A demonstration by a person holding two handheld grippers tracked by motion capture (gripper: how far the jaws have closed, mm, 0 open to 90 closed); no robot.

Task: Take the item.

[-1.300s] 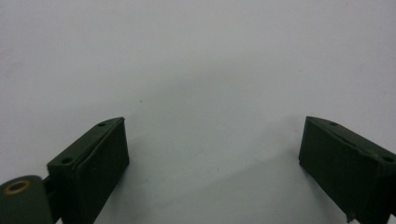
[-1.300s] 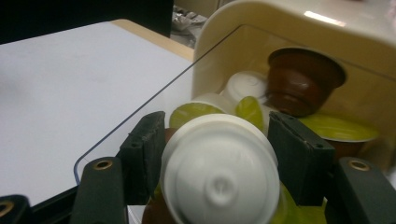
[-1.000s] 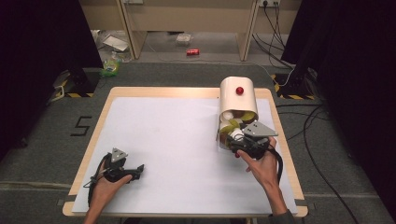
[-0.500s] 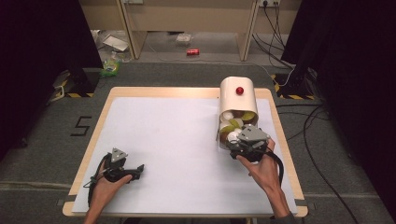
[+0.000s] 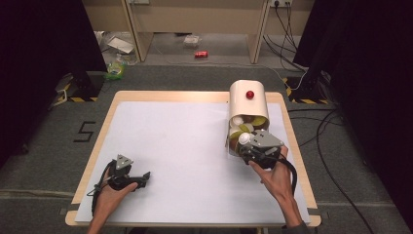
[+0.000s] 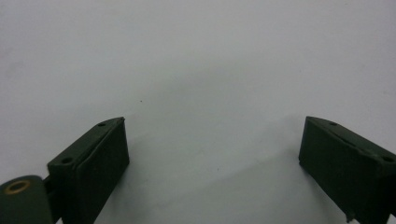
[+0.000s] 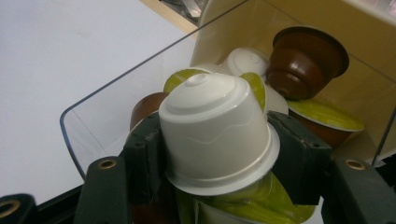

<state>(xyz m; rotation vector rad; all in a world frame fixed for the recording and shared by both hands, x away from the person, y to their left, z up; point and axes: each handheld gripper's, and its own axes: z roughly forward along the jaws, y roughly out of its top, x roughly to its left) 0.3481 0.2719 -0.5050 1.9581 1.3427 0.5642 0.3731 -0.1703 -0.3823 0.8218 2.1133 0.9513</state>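
- My right gripper [image 5: 247, 145] is clamped on a white capsule [image 7: 217, 133], one jaw on each side, dome pointing away from the camera.
- That capsule sits at the mouth of the cream dispenser [image 5: 248, 100] near the worktop's [image 5: 170, 141] far right corner, above its clear tray [image 7: 88, 121].
- Behind it in the dispenser I see brown capsules [image 7: 306, 60] and green-lidded ones [image 7: 324, 114].
- My left gripper [image 5: 144, 178] rests near the near left corner, jaws spread wide, nothing between them.
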